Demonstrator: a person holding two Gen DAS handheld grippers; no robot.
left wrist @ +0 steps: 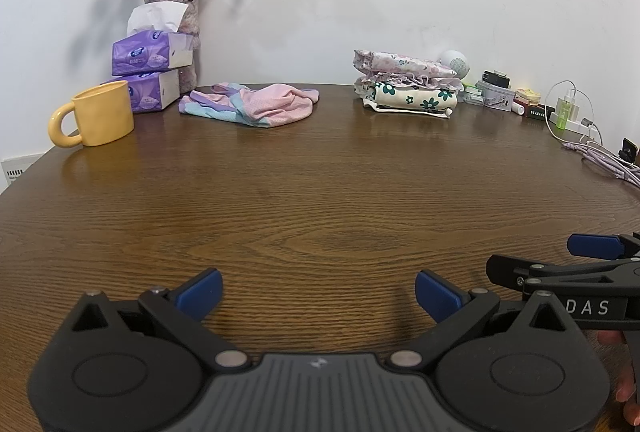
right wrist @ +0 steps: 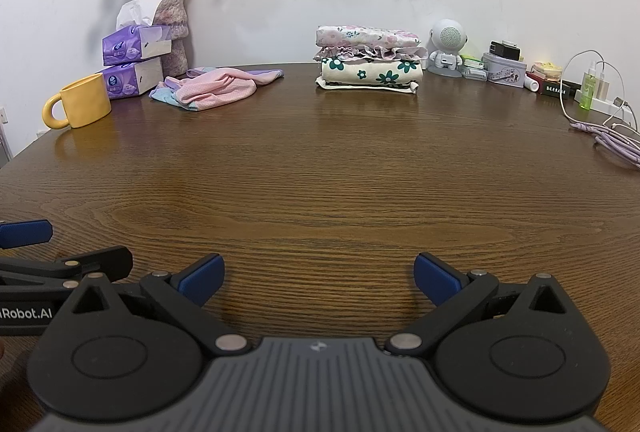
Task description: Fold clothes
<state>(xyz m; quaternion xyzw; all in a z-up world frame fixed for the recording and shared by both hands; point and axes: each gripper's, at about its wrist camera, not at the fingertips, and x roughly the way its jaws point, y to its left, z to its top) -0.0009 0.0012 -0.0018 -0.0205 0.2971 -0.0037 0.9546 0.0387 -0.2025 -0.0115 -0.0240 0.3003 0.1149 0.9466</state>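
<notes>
A crumpled pink, purple and light-blue garment (left wrist: 250,104) lies unfolded at the far left of the wooden table (left wrist: 320,200); it also shows in the right wrist view (right wrist: 212,88). A stack of folded floral clothes (left wrist: 408,84) sits at the far middle, and shows in the right wrist view too (right wrist: 370,60). My left gripper (left wrist: 319,296) is open and empty, low over the near table. My right gripper (right wrist: 318,278) is open and empty beside it; part of it shows at the right of the left wrist view (left wrist: 560,272).
A yellow mug (left wrist: 96,118), two purple tissue packs (left wrist: 152,68) and a vase of dried roses (left wrist: 176,12) stand at the far left. A white speaker figure (right wrist: 446,46), small boxes, bottles (right wrist: 588,88) and lilac cables (right wrist: 608,136) crowd the far right.
</notes>
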